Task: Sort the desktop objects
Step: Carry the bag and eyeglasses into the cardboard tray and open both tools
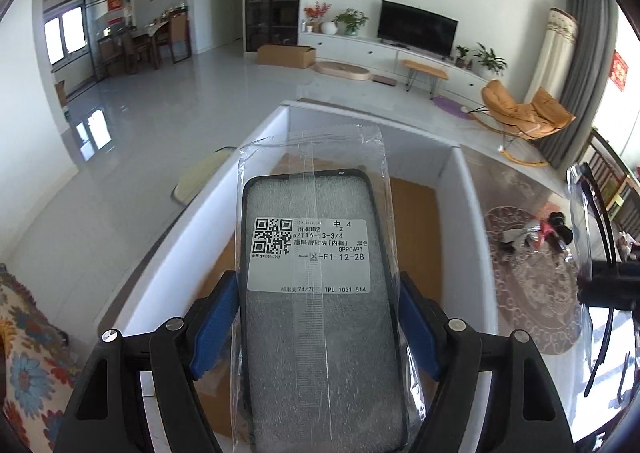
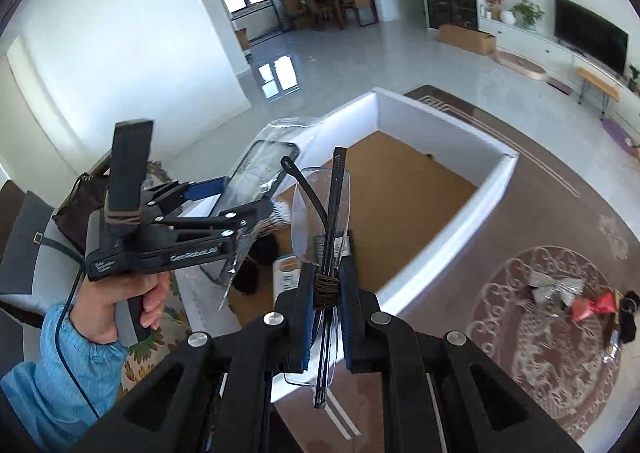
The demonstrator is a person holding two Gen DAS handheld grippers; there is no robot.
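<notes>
My left gripper (image 1: 316, 317) is shut on a black phone case in a clear bag (image 1: 316, 273) with a white QR label, held above the white box (image 1: 452, 189) with a brown cardboard floor. The right wrist view shows that gripper (image 2: 256, 209) and the case (image 2: 260, 169) over the box's left side. My right gripper (image 2: 326, 293) is shut on folded rimless glasses (image 2: 322, 213) with black temples, bound with a brown band, above the box (image 2: 472, 221). The glasses show at the right edge of the left wrist view (image 1: 592, 221).
Several small loose items (image 2: 576, 301) lie on the round patterned table mat to the right of the box, also in the left wrist view (image 1: 536, 233). Inside the box's near end lie dark objects (image 2: 256, 261) and a small carton. A floral cloth (image 1: 24, 333) lies at the left.
</notes>
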